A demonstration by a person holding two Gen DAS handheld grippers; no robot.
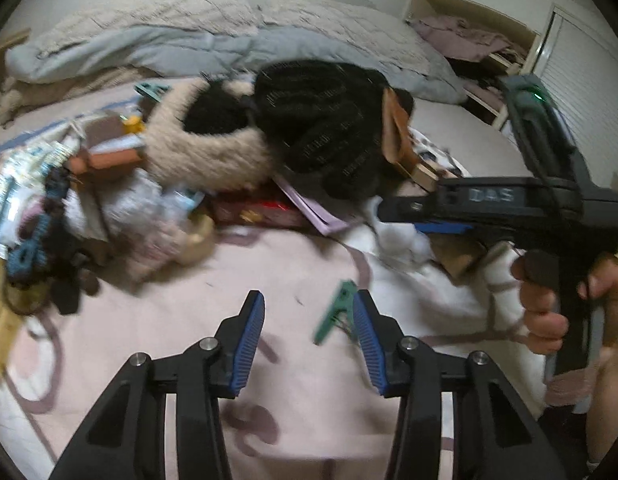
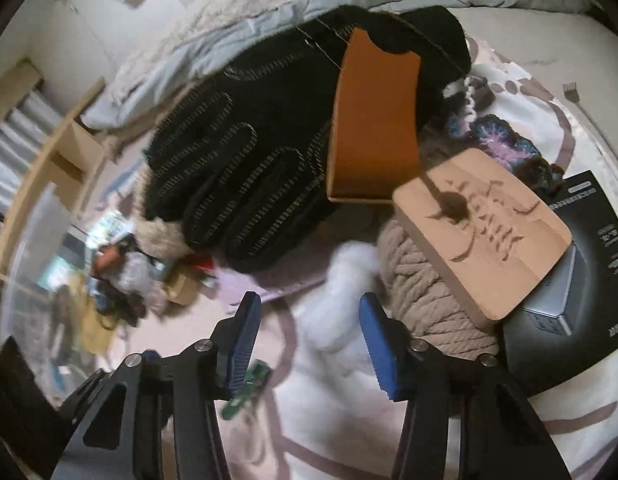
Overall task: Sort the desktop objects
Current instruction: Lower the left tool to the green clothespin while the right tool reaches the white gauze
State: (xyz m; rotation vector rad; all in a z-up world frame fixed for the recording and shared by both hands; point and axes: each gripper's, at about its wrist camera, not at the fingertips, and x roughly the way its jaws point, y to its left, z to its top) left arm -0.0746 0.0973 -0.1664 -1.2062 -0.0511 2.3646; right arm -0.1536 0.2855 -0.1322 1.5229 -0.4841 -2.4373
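Counts, both views: 1 green clothes peg (image 1: 336,307) on the bed sheet. 1 black knit glove (image 2: 245,160) w/ striped fingers. 1 orange card piece (image 2: 373,120) leaning on it. 1 tan wooden block (image 2: 485,232) w/ dark markings. 1 ball of beige rope (image 2: 433,304). 1 white fluffy item (image 2: 345,308). 1 black box (image 2: 581,264) w/ print, 1 small silver box (image 2: 557,300) on it. 1 beige fur-trimmed hat (image 1: 205,148). 2 pillows (image 1: 149,20) at bed head. Cluttered pile at left too blurred to count.
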